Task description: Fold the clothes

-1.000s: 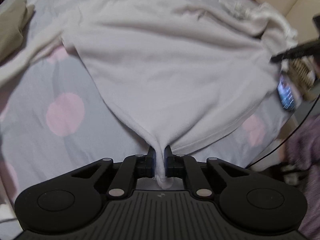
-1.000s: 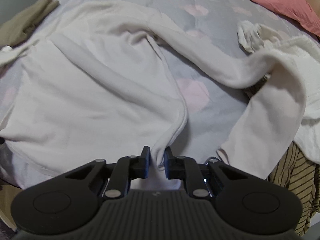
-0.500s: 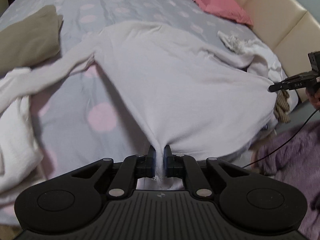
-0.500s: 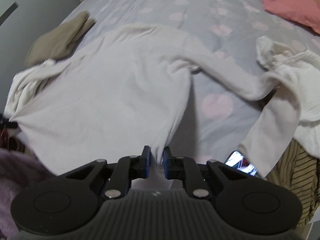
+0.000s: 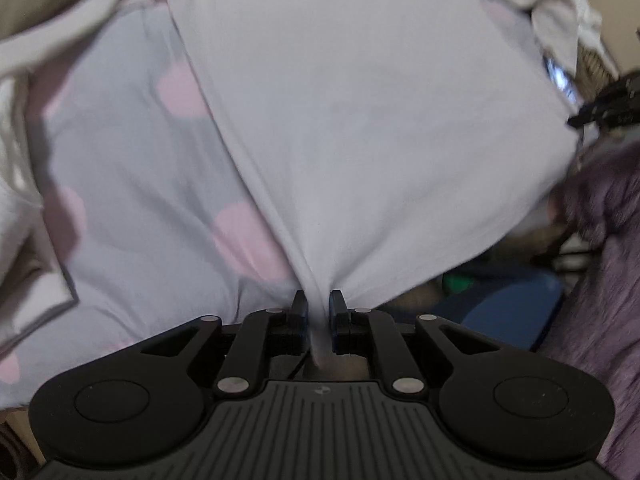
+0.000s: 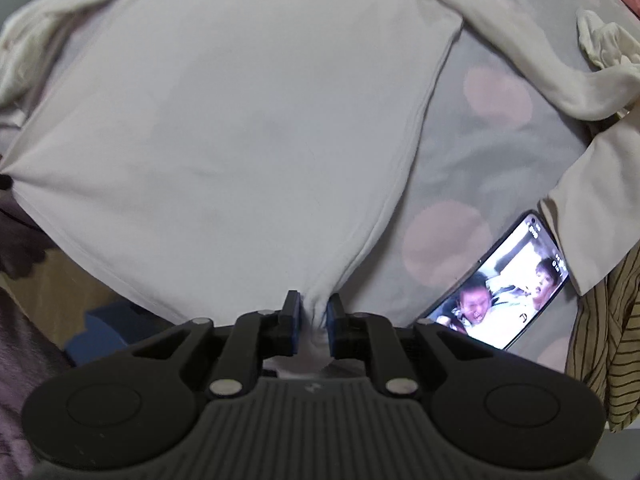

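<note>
The left tool [image 5: 318, 312] and the right tool [image 6: 312, 316] each have a bottom corner of the white shirt [image 6: 240, 128] between their fingers; both sets of jaws have just been opening, though cloth is still bunched between them. The shirt stretches away flat over the dotted bed [image 5: 132, 168]. A lit phone [image 6: 508, 284] lies just right of it, near a striped garment [image 6: 600, 340].

Black left gripper [image 5: 318, 307], silver screws, blue-edged fingers [image 5: 299, 312], ribbed grey base.
</note>
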Action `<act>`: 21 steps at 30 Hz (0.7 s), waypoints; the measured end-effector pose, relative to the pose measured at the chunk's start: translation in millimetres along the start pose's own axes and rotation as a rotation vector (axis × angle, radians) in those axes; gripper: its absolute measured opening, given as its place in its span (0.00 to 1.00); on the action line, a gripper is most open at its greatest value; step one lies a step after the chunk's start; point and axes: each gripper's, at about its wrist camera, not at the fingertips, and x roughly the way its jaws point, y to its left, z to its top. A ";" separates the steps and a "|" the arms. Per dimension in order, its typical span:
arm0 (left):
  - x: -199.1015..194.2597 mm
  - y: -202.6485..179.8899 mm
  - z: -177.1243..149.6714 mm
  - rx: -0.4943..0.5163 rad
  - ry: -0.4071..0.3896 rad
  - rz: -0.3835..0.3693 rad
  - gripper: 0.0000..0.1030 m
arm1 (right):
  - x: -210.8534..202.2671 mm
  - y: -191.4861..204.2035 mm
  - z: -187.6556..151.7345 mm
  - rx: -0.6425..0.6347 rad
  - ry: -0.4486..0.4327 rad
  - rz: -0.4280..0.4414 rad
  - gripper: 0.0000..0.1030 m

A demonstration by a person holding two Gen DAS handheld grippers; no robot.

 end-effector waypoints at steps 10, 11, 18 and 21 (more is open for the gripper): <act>-19.4 9.4 19.0 -0.042 -0.107 0.035 0.26 | -7.0 -12.9 3.9 0.029 -0.038 -0.075 0.42; -23.9 11.6 25.0 -0.046 -0.132 0.045 0.27 | -10.2 -14.7 8.1 0.037 -0.051 -0.080 0.42; -50.9 46.6 87.0 -0.115 -0.316 0.109 0.27 | -29.4 -41.0 57.2 0.086 -0.171 -0.107 0.41; -59.6 62.8 117.9 -0.152 -0.402 0.140 0.27 | -34.7 -53.0 87.5 0.097 -0.225 -0.131 0.41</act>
